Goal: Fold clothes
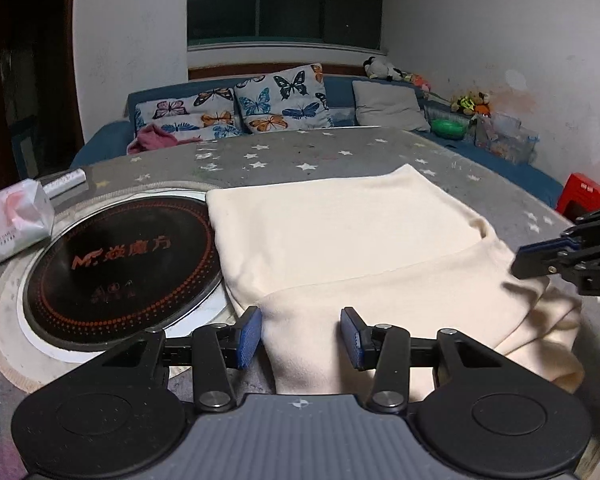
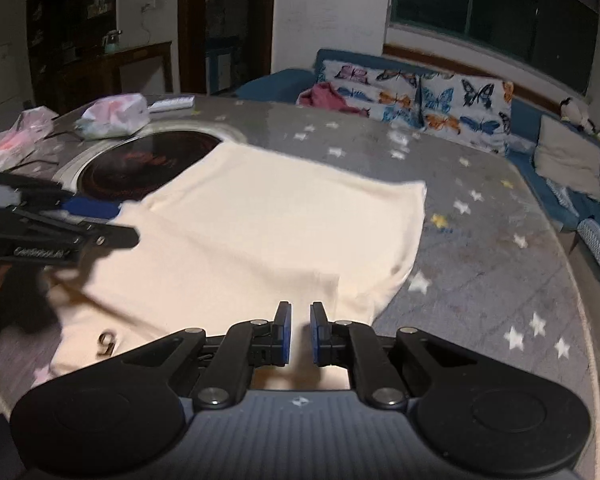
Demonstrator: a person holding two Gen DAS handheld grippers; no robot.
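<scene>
Cream garment (image 1: 352, 248) mid-fold on the table (image 1: 284, 152), spread flat w/ its left edge lapping the round black cooktop (image 1: 120, 264).
Laid flat prob. so halves can be brought over squarely. Left gripper (image 1: 300, 338): jaws part open, straddling the near hem, pads not pressing, so released. Right gripper (image 2: 300, 332): jaws nearly together, cloth running between the pads; looks clenched on the garment's near edge, prob. to anchor or lift it for the next fold.

Round cooktop (image 1: 120, 264), tissue pack (image 1: 12, 220)
</scene>
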